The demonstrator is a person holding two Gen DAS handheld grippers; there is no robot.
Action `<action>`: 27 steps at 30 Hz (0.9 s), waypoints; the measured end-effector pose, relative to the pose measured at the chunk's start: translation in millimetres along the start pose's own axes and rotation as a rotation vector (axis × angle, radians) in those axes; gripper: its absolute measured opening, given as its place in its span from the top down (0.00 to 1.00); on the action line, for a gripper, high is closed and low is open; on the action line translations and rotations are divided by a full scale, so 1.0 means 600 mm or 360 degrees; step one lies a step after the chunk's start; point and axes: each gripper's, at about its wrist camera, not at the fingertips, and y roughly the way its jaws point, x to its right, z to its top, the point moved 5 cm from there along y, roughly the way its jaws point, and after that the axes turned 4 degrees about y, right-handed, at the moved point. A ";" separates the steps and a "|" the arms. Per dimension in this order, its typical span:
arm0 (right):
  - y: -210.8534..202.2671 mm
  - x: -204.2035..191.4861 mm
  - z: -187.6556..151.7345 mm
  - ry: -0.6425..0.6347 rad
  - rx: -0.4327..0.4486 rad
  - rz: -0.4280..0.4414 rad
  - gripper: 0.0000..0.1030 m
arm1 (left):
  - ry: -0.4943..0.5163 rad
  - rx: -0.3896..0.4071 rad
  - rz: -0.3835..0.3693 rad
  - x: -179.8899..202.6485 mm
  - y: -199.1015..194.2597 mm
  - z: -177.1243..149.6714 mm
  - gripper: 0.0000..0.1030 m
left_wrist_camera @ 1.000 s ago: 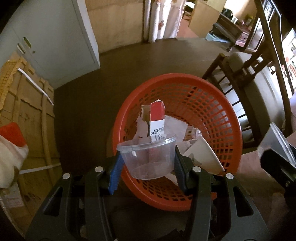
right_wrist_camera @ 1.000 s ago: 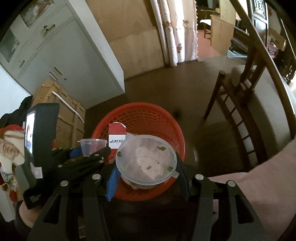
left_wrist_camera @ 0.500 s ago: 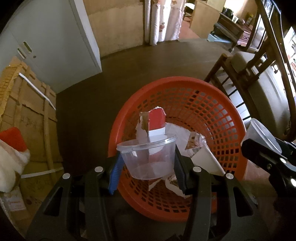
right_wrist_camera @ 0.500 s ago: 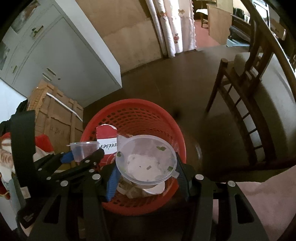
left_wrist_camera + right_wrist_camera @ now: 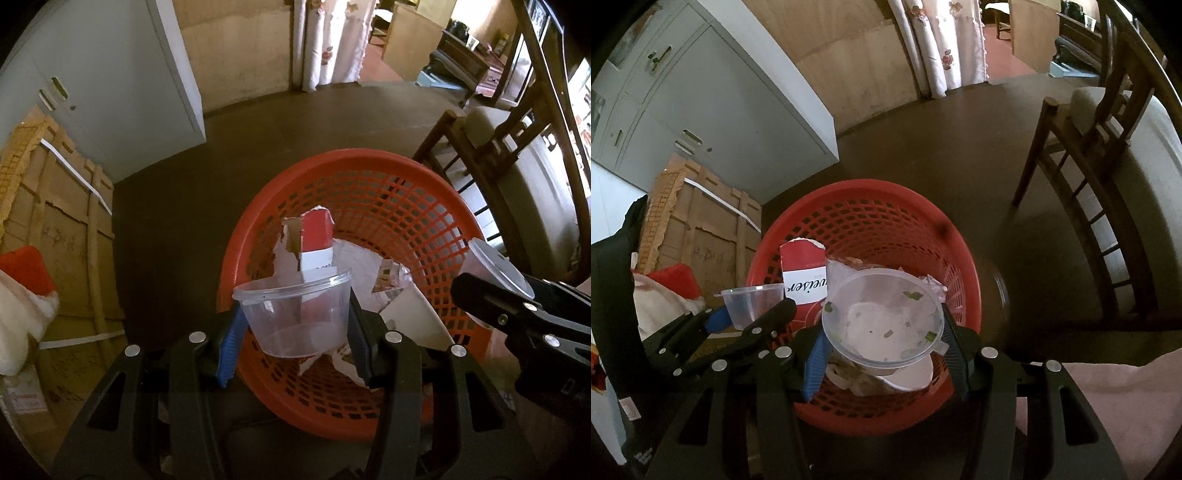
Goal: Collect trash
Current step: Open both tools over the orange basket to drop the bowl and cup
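My left gripper (image 5: pixel 293 325) is shut on an empty clear plastic cup (image 5: pixel 295 314), held over the near rim of the red mesh basket (image 5: pixel 388 206). In the basket lie a torn red and white carton (image 5: pixel 316 240) and white paper scraps (image 5: pixel 410 310). My right gripper (image 5: pixel 882 332) is shut on a lidded clear tub (image 5: pixel 882 319) with white smears and green flecks, held above the red basket (image 5: pixel 871 229). The left gripper (image 5: pixel 738 317) with its cup (image 5: pixel 750 302) shows at the left of the right wrist view. The right gripper (image 5: pixel 517 310) shows at the right edge of the left wrist view.
A wooden chair (image 5: pixel 1089 177) with a pale cushion stands right of the basket. A strapped cardboard box (image 5: pixel 55 229) and grey cabinet (image 5: pixel 713 110) stand to the left. A red and white cloth (image 5: pixel 22 295) lies by the box. Dark floor lies beyond the basket.
The right gripper with its tub has come down and closer over the basket, moving further into the left wrist view. The left gripper with the cup has stayed put.
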 end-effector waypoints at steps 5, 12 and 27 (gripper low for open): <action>0.001 -0.001 0.002 0.0003 -0.0006 -0.0001 0.47 | -0.0004 0.0008 -0.0007 0.003 -0.002 -0.001 0.52; 0.004 -0.003 0.002 -0.0004 -0.0023 0.0015 0.41 | -0.0001 0.0013 -0.0024 0.012 -0.005 -0.001 0.51; -0.065 0.028 -0.007 0.0092 0.0111 -0.0008 0.28 | -0.0006 0.0076 -0.0045 0.025 -0.041 0.005 0.18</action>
